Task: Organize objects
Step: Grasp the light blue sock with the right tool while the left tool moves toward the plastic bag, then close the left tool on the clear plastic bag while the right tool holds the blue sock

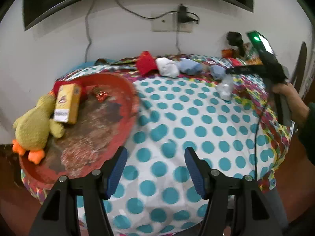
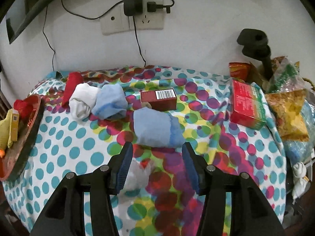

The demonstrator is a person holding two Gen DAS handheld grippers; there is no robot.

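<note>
My left gripper (image 1: 156,157) is open with nothing between its fingers, low over the dotted cloth just right of a red tray (image 1: 126,90). The tray holds a yellow plush duck (image 1: 35,125), a yellow box (image 1: 68,103) and a red wrapper (image 1: 101,96). My right gripper (image 2: 157,151) is open over a crumpled clear plastic piece (image 2: 139,174), which lies between the jaws close to the left finger. Just beyond its fingertips sits a rolled blue sock (image 2: 157,129). Farther back are another blue sock (image 2: 110,104), a white sock (image 2: 83,102), a red cloth (image 2: 71,88) and a red barcode box (image 2: 158,99).
A red-and-green box (image 2: 247,108) and snack bags (image 2: 287,110) crowd the table's right edge beside a black stand (image 2: 254,43). The wall with a socket (image 2: 132,21) and cables is close behind. A person's hand (image 1: 289,102) holds the right gripper's handle at the right.
</note>
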